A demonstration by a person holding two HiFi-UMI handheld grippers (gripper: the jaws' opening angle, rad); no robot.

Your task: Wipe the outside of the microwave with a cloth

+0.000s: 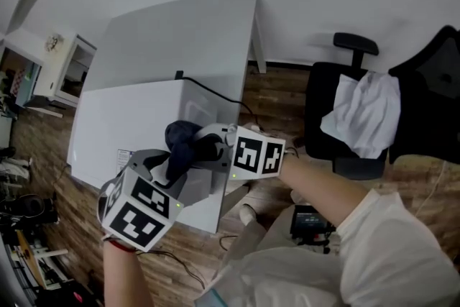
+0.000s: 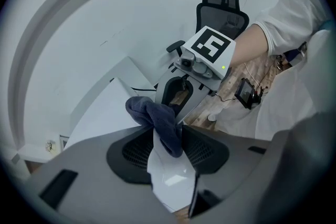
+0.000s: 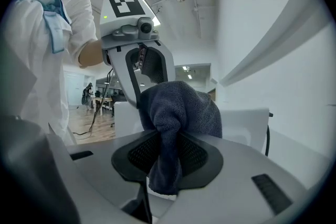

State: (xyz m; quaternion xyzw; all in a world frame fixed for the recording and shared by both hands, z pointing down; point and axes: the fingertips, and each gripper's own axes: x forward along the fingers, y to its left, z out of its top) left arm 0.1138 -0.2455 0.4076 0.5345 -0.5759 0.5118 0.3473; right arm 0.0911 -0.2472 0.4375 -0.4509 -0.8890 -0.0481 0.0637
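A dark blue cloth (image 1: 183, 144) hangs bunched over the right front part of the white microwave (image 1: 122, 129). My left gripper (image 1: 169, 170) comes at it from the near side and is shut on one end of the cloth (image 2: 160, 123). From the right, my right gripper (image 1: 210, 147) is shut on the other end of the cloth (image 3: 176, 113). The two grippers face each other closely, with the cloth stretched between them. In the left gripper view the microwave's top (image 2: 102, 110) lies just beyond the left gripper (image 2: 167, 136). The right gripper (image 3: 165, 147) holds a hanging fold.
A white table (image 1: 187, 32) stands behind the microwave, and a black cable (image 1: 215, 93) runs off its back. A black office chair (image 1: 338, 90) draped with a white garment (image 1: 366, 111) is on the right. A small black device (image 1: 309, 221) lies on the wooden floor.
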